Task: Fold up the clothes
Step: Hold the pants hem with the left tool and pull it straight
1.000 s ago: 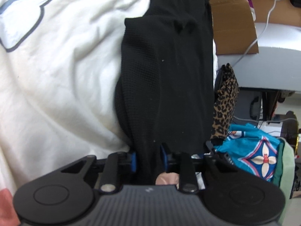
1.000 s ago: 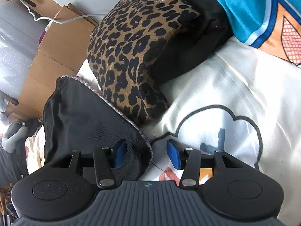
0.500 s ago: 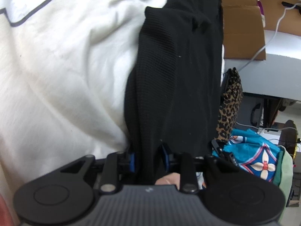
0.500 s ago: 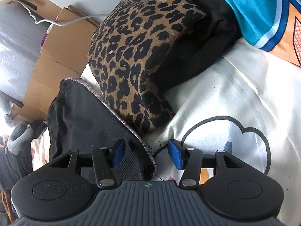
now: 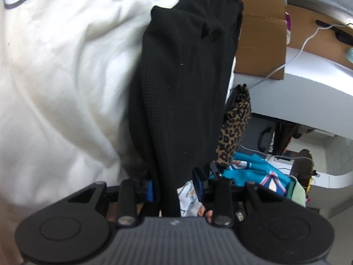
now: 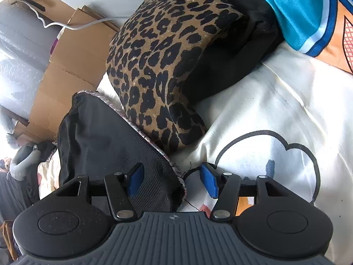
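writing: none readable on any cloth or box; only a small moulded mark on each gripper body, too small to read
left gripper [image 5: 174, 187]: jaws opening, black garment [image 5: 181, 84] runs between the blue pads, gap visible on the right pad's side, so not clamped
right gripper [image 6: 172, 177]: jaws opening, a corner of the black garment [image 6: 106, 145] lies between the pads, touching neither, not held
black garment, where: lies on the white sheet [image 6: 275, 106], beside the leopard-print cloth [image 6: 163, 50]; in the left wrist view it stretches as a long strip away from the gripper
black garment edge: greyish trim along the hem nearest the leopard-print cloth
leopard-print cloth: one, folded, touching a second black cloth [image 6: 238, 44] under it
teal patterned cloth [image 6: 308, 6]: one, at top right, orange and white print
white sheet: one, grey cloud outline printed on it [image 6: 275, 152]
cardboard boxes [image 6: 66, 72]: at least two flattened pieces by the wall; exact count unclear
white cable [image 6: 77, 25]: one, draped over the cardboard
person: a bit of a finger shows under the left gripper [image 5: 204, 212]
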The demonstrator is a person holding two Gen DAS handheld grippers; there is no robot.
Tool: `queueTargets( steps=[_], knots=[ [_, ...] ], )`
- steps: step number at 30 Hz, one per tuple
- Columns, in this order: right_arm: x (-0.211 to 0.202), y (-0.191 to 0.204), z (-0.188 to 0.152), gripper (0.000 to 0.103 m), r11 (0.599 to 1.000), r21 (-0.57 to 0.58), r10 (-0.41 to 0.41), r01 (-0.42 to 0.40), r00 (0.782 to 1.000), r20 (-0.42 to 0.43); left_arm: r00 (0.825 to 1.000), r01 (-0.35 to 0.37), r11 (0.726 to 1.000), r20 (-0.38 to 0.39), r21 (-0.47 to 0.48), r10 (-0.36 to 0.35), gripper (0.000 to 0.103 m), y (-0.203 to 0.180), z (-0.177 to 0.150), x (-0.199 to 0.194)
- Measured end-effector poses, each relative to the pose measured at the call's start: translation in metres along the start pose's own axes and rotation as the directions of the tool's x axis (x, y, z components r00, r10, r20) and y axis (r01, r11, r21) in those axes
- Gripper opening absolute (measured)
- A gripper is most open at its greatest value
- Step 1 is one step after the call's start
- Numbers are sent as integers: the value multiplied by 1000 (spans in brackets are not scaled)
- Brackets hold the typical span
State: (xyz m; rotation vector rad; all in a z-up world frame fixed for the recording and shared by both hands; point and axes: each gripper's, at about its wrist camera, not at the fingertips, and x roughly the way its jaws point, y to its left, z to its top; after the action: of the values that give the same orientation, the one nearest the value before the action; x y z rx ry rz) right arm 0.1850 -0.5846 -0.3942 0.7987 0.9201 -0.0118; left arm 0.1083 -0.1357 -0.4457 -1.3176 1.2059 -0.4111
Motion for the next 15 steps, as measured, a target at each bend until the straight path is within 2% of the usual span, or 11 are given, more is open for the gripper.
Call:
queueTargets(
  steps=[6,9,15],
  knots=[
    [0,1,0,63,1000,-8,-3,3,1000,-3,999,-39,999,-27,24,39,36,-3,-6,8],
    [0,2,0,63,1000,-12,-5,5,1000,-4,997,-66,998,-46,20,67,13,-3,-9,11],
    [-1,0,4,63,1000,-4,2,-2,1000,-13,991,-127,992,-26,17,128,10,-16,-11,5]
  ],
)
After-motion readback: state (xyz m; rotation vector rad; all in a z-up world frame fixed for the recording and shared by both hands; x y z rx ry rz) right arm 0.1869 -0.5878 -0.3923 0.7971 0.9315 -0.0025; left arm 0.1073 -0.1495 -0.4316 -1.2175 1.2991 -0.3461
